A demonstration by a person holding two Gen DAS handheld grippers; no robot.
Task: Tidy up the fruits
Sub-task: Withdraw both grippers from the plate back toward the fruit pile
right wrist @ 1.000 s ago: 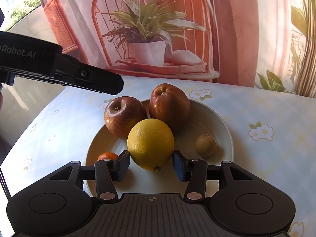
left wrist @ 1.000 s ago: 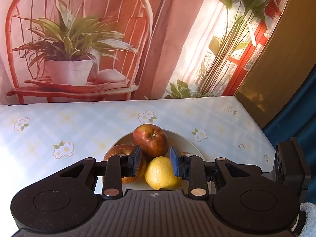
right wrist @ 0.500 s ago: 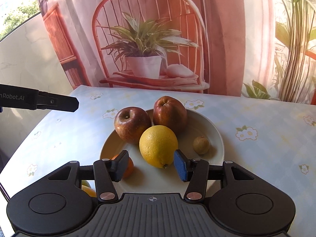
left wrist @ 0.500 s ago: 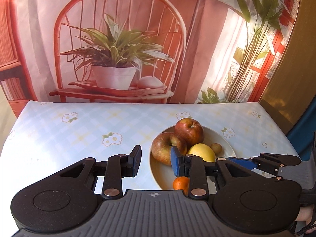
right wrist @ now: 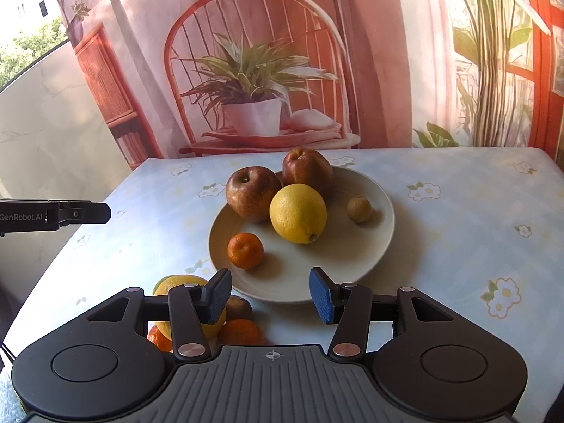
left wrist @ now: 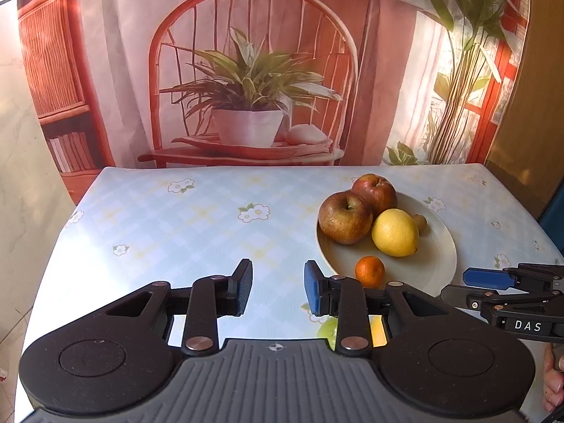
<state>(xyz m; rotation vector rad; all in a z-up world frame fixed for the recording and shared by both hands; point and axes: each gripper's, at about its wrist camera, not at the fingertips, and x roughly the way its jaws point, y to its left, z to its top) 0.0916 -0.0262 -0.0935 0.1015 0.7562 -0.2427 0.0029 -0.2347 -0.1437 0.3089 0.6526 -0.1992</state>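
The left gripper hangs over the bare tablecloth, pale blue check with small white flowers. Its jaws stand apart with nothing between them. Seen from the right wrist camera, its side carries white lettering that reads "GenRobot.AI", cut off at the picture's left edge.

The right gripper sits at the near rim of the plate. Its jaws have a clear gap and have just been closing slightly, with nothing between them. In the left wrist view its body shows the white letters "DAS", and part of the person's hand appears just below it at the frame edge.

The plate lies on the right half of the table and holds five fruits. Two red-brown apples sit at the back, the left apple touching the rear apple. A yellow lemon lies in front of them and touches both. A mandarin rests alone near the front left of the plate. A small brownish fruit, too small to identify, sits to the right of the lemon.

More fruit lies on the cloth just off the plate's near left edge, partly hidden behind the right gripper's left finger. There are a yellow-green citrus, a small brown fruit and an orange mandarin.

A printed backdrop behind the table shows a red chair and a potted plant.
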